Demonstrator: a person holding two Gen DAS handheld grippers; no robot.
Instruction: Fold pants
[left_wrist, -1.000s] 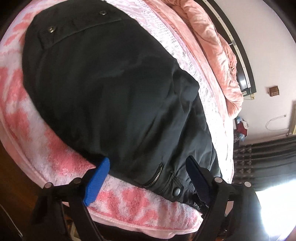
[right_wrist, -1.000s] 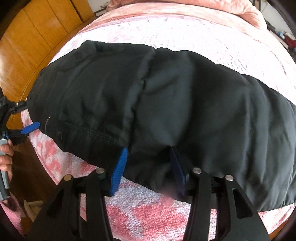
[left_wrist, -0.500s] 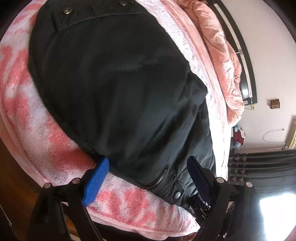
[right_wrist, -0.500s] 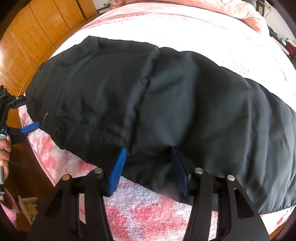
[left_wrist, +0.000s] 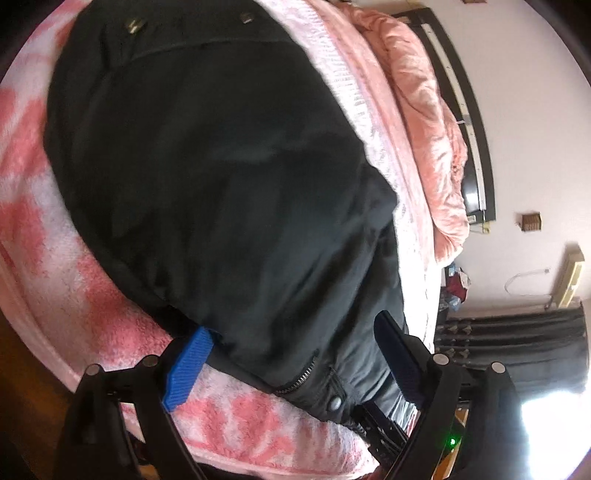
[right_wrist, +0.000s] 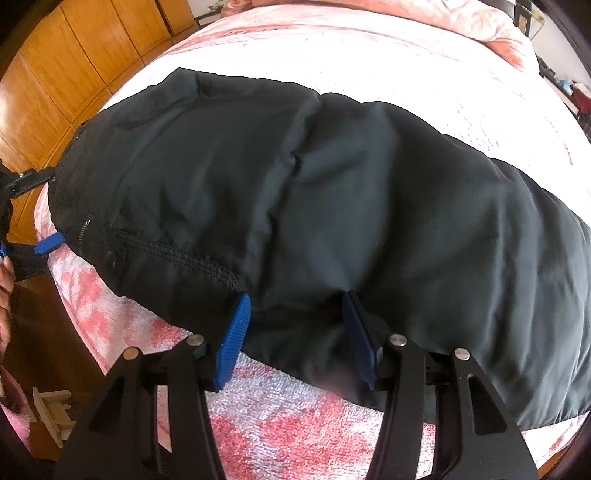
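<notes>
Left wrist view: left gripper (left_wrist: 288, 363) has widened around the pants' (left_wrist: 221, 177) waistband, unclamped; right gripper (right_wrist: 295, 332), half-wide, straddles fabric, grip uncertain; fold apparently just laid.

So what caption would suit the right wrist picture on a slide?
Right tool with blue pads straddling the near edge of black nylon pants spread on a pink-and-white towel blanket.
</notes>
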